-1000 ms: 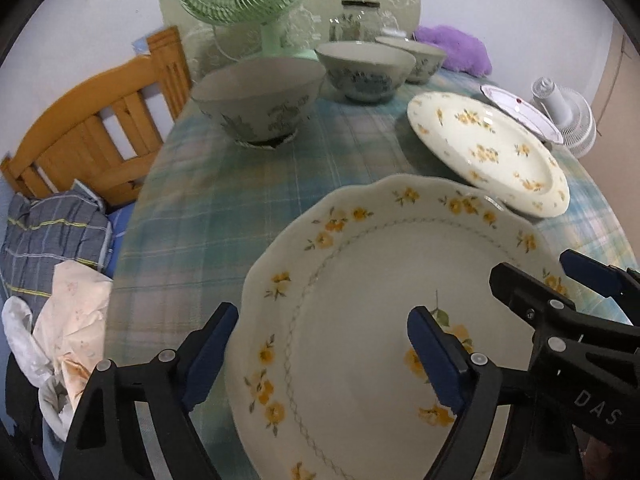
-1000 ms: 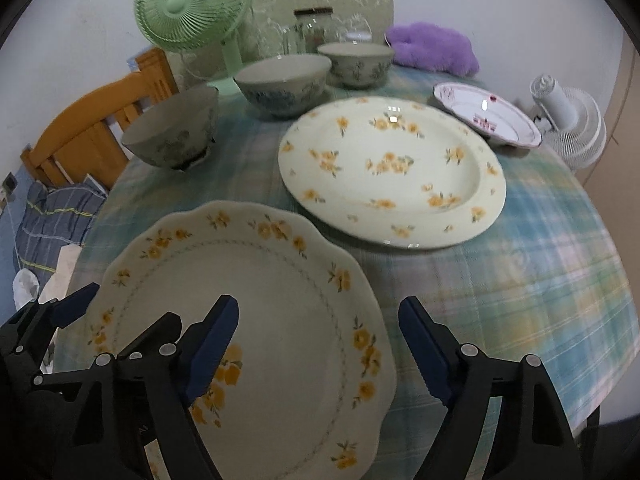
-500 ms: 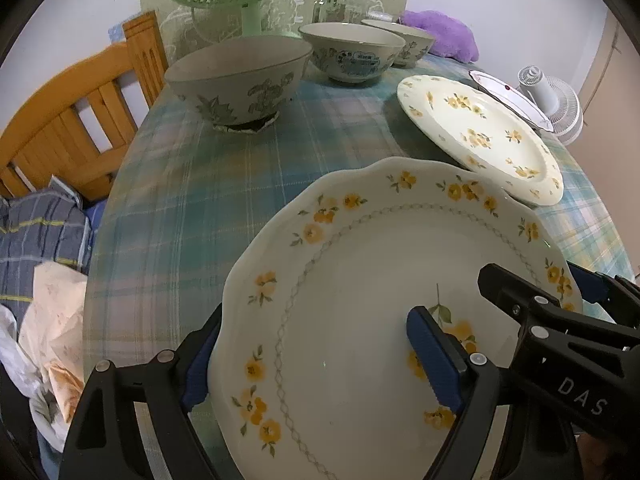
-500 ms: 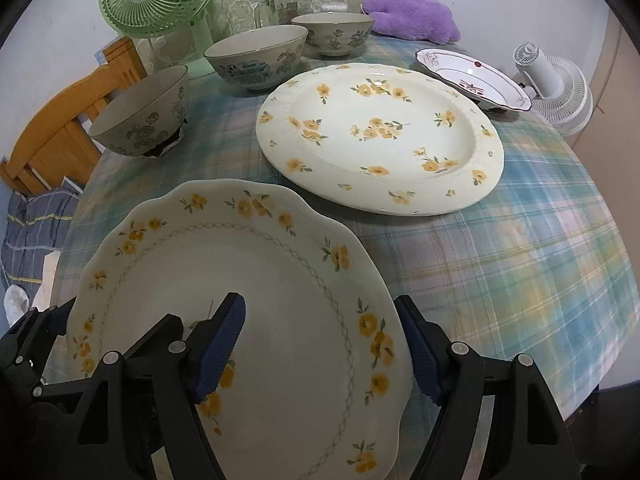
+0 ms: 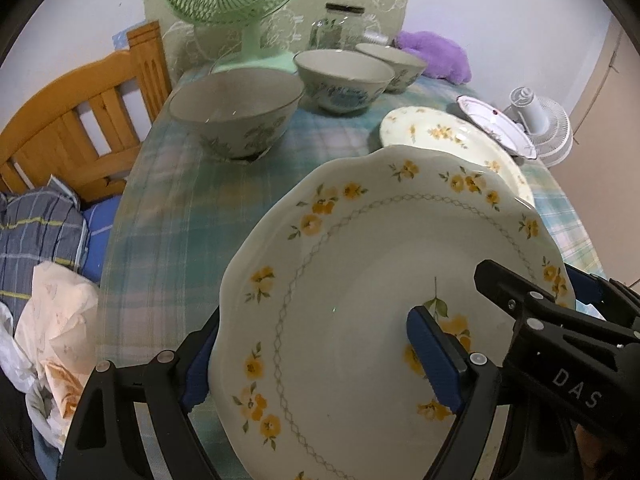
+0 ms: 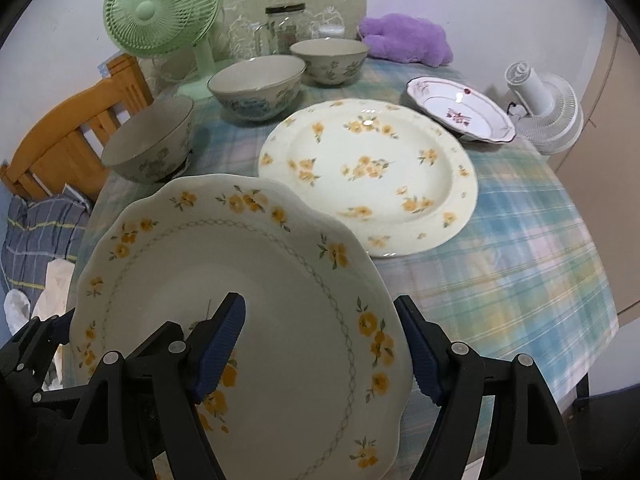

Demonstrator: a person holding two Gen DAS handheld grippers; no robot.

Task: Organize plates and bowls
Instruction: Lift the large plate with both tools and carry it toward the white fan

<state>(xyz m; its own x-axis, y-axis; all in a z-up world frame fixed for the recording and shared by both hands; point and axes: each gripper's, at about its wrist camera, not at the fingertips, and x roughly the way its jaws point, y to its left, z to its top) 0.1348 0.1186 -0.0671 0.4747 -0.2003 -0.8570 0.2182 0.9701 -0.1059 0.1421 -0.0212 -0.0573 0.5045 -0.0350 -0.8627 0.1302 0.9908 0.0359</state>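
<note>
A scalloped cream plate (image 5: 360, 260) with yellow flowers hangs tilted above the checked tablecloth (image 6: 520, 260), near the table's front. My left gripper (image 5: 316, 344) grips its left rim, one finger under the edge and one pad on the inside. At the plate's (image 6: 240, 272) right rim my right gripper (image 6: 320, 316) does the same, with a pad at the outer edge. A large round flowered plate (image 6: 368, 172) lies behind. Further back are a small maroon-rimmed plate (image 6: 460, 108) and three bowls (image 6: 152, 148) (image 6: 256, 84) (image 6: 332, 56).
A green fan (image 6: 160, 8), a glass jar (image 6: 286, 26) and a purple plush (image 6: 404, 38) line the table's far edge. A white fan (image 6: 544, 108) stands past the right edge. A wooden chair (image 6: 60, 140) with bedding beside it is on the left.
The scalloped plate has come up off the cloth and tilted, now covering part of the large round plate. Both grippers rose with it, and the right jaws narrowed slightly onto the rim.
</note>
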